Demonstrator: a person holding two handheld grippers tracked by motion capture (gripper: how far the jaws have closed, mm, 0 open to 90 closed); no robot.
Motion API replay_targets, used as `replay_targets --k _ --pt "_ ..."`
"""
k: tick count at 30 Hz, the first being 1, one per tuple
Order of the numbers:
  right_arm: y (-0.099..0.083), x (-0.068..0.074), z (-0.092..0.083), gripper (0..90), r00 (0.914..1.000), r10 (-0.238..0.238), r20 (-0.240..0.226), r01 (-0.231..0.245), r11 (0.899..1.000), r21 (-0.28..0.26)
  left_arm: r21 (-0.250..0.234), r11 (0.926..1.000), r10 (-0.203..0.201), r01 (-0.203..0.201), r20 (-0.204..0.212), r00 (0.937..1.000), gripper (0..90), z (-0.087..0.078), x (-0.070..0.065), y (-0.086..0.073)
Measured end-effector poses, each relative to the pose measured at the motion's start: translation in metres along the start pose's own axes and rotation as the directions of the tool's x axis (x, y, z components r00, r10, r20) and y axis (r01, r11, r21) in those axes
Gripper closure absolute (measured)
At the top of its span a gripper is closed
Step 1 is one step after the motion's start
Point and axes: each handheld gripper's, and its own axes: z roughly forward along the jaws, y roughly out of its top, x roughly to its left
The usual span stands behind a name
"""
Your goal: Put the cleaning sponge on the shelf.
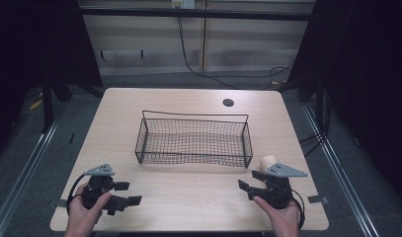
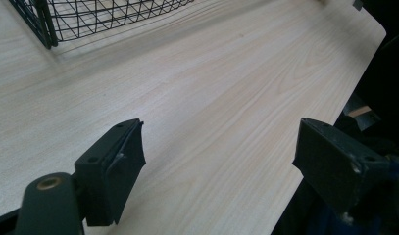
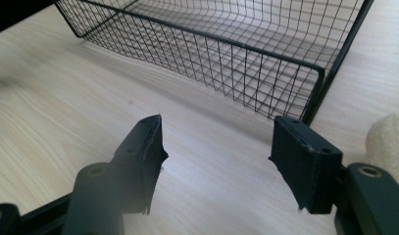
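A black wire basket (image 1: 193, 140) stands in the middle of the wooden table (image 1: 188, 197), and nothing lies in it. My left gripper (image 1: 128, 193) rests near the front left of the table, jaws open and pointing right, a hand around its body. My right gripper (image 1: 251, 180) sits at the front right, jaws open and pointing left toward the basket's near right corner (image 3: 317, 81). A small beige rounded object (image 1: 267, 161) lies just behind the right gripper, beside the basket's right end; its edge (image 3: 388, 139) appears at the right in the right gripper view.
A round dark cable hole (image 1: 228, 102) sits in the table's far right part. Cables (image 1: 208, 74) trail across the floor behind the table. The table's front edge (image 2: 329, 103) runs close to my left gripper (image 2: 219, 164). Bare wood lies between the two grippers.
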Motion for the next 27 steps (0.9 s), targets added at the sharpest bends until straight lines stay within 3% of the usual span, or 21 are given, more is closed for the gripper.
replay_targets --k 3,9,11,14,18,21,24,27 --pt "0.002 0.002 -0.002 37.2 0.9999 -0.003 -0.01 0.003 1.0 -0.018 0.001 1.0 0.0 0.0 0.004 1.0 18.5 0.0 -0.001 0.0" --pt "0.004 0.003 -0.003 37.5 0.9991 -0.041 0.015 0.041 0.998 -0.053 -0.033 0.9995 0.001 -0.001 0.008 1.0 18.5 -0.003 -0.003 0.0" --pt "0.006 0.003 -0.005 37.5 0.9996 -0.028 0.008 0.029 0.999 -0.043 -0.022 0.9997 -0.005 0.004 -0.007 1.0 18.5 -0.003 -0.002 0.001" --pt "0.009 0.001 -0.007 35.4 0.9999 0.007 -0.012 -0.007 1.0 -0.028 0.001 1.0 -0.008 0.008 -0.08 0.9967 24.0 0.001 0.0 0.0" --pt "0.015 0.002 -0.009 30.7 0.9998 0.012 -0.015 -0.012 1.0 0.01 -0.008 0.9999 -0.012 0.011 -0.089 0.9959 25.7 0.001 0.0 0.001" --pt "0.022 -0.001 -0.011 28.1 1.0 0.006 -0.001 -0.006 1.0 0.029 -0.009 0.9999 -0.008 0.007 -0.071 0.9974 30.8 0.001 0.0 0.0" --pt "0.026 -0.004 -0.013 27.9 0.9999 0.015 -0.001 -0.015 0.999 0.034 -0.015 0.9998 0.013 -0.014 -0.07 0.9975 34.2 0.001 -0.001 0.001" --pt "0.031 -0.008 -0.015 27.8 0.9998 0.019 -0.01 -0.018 0.998 0.056 -0.002 0.9993 0.036 -0.036 -0.093 0.995 37.8 0.003 -0.004 0.001"
